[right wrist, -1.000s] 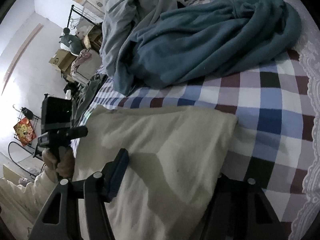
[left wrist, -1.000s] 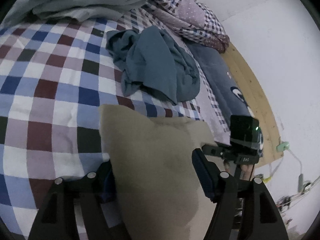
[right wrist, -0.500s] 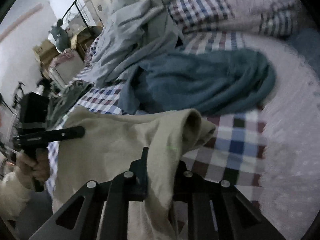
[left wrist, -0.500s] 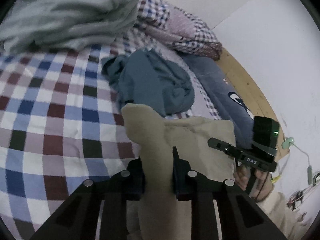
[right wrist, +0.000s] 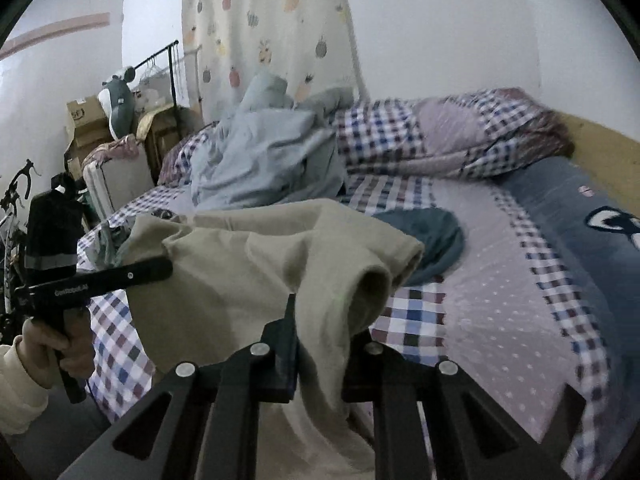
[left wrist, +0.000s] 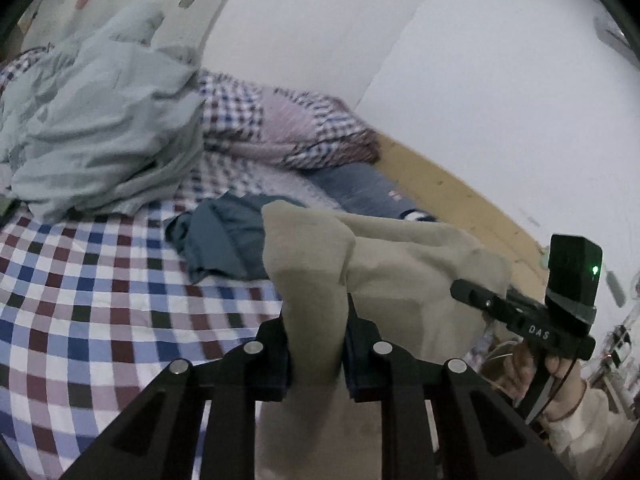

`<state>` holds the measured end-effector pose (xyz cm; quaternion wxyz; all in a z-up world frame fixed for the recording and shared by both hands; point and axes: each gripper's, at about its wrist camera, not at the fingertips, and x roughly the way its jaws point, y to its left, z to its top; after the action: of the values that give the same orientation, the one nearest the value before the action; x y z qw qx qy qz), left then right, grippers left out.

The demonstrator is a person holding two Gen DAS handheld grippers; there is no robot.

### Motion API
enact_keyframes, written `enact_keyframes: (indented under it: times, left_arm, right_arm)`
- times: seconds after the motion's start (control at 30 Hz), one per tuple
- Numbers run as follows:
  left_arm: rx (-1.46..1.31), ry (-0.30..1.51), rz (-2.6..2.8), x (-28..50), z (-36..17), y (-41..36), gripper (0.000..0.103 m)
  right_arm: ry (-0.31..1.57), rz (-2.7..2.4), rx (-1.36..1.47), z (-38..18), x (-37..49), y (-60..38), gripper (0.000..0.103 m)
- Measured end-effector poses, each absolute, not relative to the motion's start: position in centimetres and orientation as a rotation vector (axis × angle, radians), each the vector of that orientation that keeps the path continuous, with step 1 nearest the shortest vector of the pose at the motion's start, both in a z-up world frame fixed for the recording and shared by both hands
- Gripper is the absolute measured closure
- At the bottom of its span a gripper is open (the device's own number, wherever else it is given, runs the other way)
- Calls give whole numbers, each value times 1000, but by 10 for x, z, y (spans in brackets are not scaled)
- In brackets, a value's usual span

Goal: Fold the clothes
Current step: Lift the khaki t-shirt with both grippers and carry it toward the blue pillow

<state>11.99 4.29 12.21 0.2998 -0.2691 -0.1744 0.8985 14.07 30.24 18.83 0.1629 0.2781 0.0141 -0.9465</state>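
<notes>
The left gripper (left wrist: 315, 344) is pinched on a bunched corner of the beige cloth (left wrist: 416, 276), which rises between its jaws and spills over at 12 o'clock. In the right wrist view the right gripper (right wrist: 320, 344) is likewise clamped on another bunched edge of the same cloth (right wrist: 248, 264), so the cloth hangs lifted between the two grippers, above the near edge of the bed (left wrist: 92, 300).

From the left wrist view, the right gripper's body (left wrist: 528, 312) shows at 3 o'clock, gripped by a hand (left wrist: 524, 364) in a pale sleeve; the cloth stretches toward it. From the right wrist view, the left gripper's body (right wrist: 92, 276) shows at 9 o'clock, held by the other hand (right wrist: 56, 344).

A crumpled teal garment (left wrist: 224, 236) lies on the checked sheet beyond the cloth, at 11 o'clock in the left view; in the right view it (right wrist: 432, 240) sits at 1 o'clock, partly hidden behind the cloth. A heap of pale grey-blue bedding (left wrist: 100, 128) lies at the far side of the bed, at 10 o'clock, beside a checked quilt (left wrist: 288, 132) bunched against the wall. A dark blue pillow (right wrist: 580, 216) lies along the wooden headboard (left wrist: 460, 196). Cardboard boxes (right wrist: 86, 124) and a fruit-printed curtain (right wrist: 272, 28) stand beyond the bed.
</notes>
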Motion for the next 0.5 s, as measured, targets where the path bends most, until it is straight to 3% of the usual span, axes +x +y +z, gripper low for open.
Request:
enact_keyframes:
  times: [0.5]
  left_arm:
    - [-560,-377,2206,204,234,136,84]
  right_arm:
    - [36,-2942,535,277,278,380,89]
